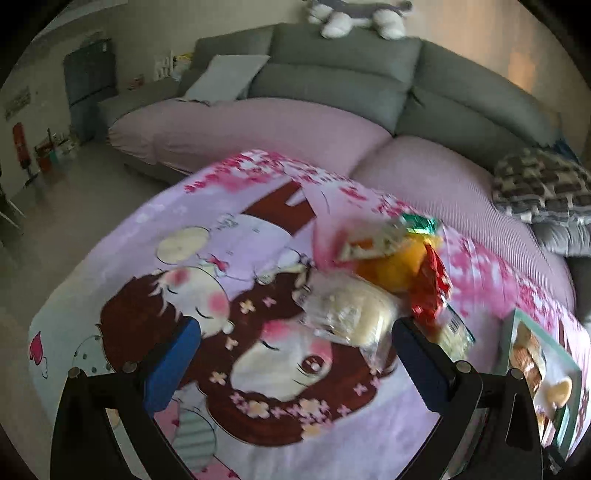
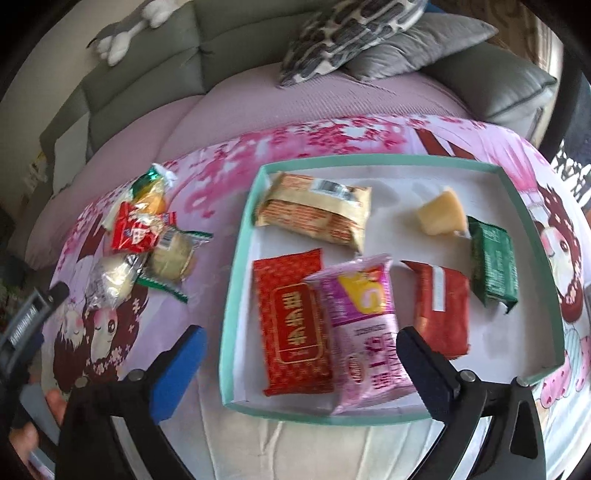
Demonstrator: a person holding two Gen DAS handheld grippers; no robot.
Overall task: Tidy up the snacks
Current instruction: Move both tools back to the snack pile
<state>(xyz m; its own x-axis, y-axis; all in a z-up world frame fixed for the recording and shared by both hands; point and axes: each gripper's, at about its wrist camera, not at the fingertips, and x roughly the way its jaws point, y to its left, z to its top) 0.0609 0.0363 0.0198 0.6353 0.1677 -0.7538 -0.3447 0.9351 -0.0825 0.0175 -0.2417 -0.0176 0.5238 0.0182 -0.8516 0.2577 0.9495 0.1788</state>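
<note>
Living room, dim and softly lit, with a warm glow on the wall (image 1: 521, 70) at upper right. Grey sectional sofa (image 1: 332, 70) along the back, seats draped in a pale pink cover (image 1: 258, 125). Grey cushion (image 1: 229, 77) propped in the corner; patterned black-and-white pillow (image 1: 543, 184) on the right end. Grey-and-white plush toy (image 1: 354, 16) sprawled along the sofa's back. Pale floor (image 1: 74, 177) to the left, beside a dark tall unit (image 1: 90, 77), possibly a cabinet. Foreground covered by a pink cartoon-print cloth (image 1: 229, 280).
</note>
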